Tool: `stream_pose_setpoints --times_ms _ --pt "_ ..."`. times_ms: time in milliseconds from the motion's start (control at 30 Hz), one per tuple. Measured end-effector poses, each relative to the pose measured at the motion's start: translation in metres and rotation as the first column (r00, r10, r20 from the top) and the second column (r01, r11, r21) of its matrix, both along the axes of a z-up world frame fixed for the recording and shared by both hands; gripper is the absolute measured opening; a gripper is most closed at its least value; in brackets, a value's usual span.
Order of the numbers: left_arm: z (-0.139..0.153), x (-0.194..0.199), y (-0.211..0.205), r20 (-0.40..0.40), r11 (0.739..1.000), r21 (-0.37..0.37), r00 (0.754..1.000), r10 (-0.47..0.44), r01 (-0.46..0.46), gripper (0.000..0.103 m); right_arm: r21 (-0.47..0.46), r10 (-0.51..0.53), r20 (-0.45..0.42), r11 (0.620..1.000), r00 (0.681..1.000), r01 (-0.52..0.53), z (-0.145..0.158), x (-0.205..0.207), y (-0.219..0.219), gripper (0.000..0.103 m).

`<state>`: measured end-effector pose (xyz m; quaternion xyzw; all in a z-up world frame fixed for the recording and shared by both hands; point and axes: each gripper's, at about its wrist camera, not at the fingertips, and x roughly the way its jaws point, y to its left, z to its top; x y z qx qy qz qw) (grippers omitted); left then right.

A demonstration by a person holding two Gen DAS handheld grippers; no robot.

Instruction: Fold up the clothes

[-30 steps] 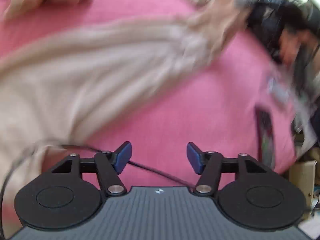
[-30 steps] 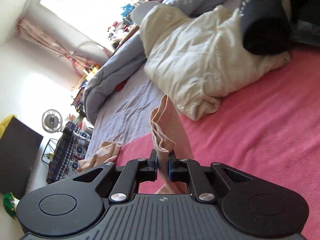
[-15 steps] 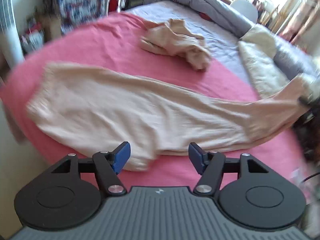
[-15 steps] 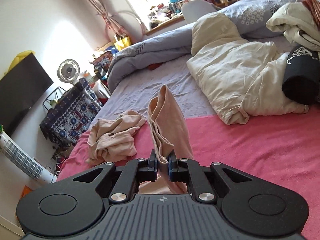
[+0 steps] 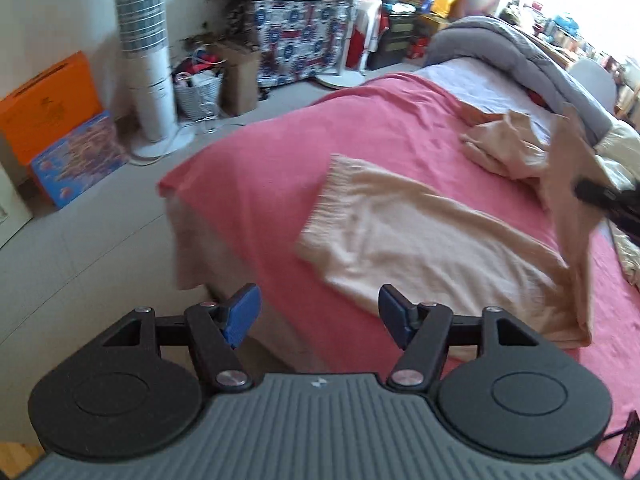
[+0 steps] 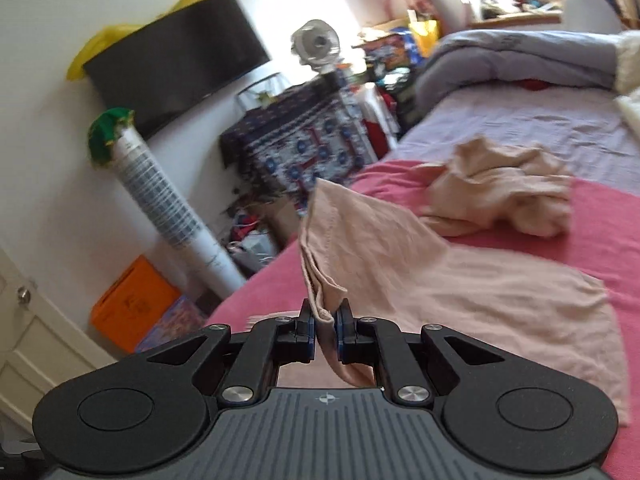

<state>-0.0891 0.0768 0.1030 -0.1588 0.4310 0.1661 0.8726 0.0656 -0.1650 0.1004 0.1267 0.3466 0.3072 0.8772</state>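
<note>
A long beige garment lies spread on the pink blanket, its ribbed end toward the bed's corner. My right gripper is shut on the garment's other end, holding a bunched fold lifted above the part that lies flat; it shows dark at the right edge of the left wrist view. My left gripper hovers over the bed's near edge, open, blue pads apart with nothing between them. A second crumpled beige garment lies farther back, near the lilac sheet.
A grey duvet and cream bedding lie toward the bed's far side. On the floor stand a tower fan, an orange box, a patterned cloth-covered cabinet and clutter. A dark TV hangs on the wall.
Both views swung toward the foot of the bed. The right gripper carried the held end over the flat garment, doubling it. The left gripper drew back to the bed's near edge, staying open.
</note>
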Motion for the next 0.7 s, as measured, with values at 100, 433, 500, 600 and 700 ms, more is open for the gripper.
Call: stream_pose_setpoints --times_ms 100,433,500,600,700 --pt "-0.007 -0.035 0.012 0.018 0.996 0.045 0.997 0.071 -0.071 0.067 -0.041 0.128 -0.081 0.990 0.989 -0.131 -0.057 -0.004 0.076 0.026" --pt "-0.051 -0.015 -0.057 -0.020 0.898 0.388 0.976 -0.217 0.208 0.068 -0.341 0.090 -0.036 0.935 0.995 -0.097 -0.074 -0.076 0.001 0.076" --pt "-0.059 0.008 -0.077 -0.029 0.798 0.521 0.941 -0.337 0.302 0.069 -0.441 0.040 0.057 0.898 0.998 -0.011 -0.073 -0.074 -0.021 0.076" --pt "-0.078 0.036 -0.095 -0.100 0.620 0.676 0.883 -0.459 0.399 0.070 -0.611 0.018 0.194 0.784 0.981 0.107 -0.084 -0.068 -0.040 0.078" --pt "-0.099 0.051 -0.101 -0.220 0.433 0.743 0.797 -0.563 0.511 0.070 -0.735 0.058 0.268 0.658 0.962 0.165 -0.105 -0.061 -0.057 0.078"
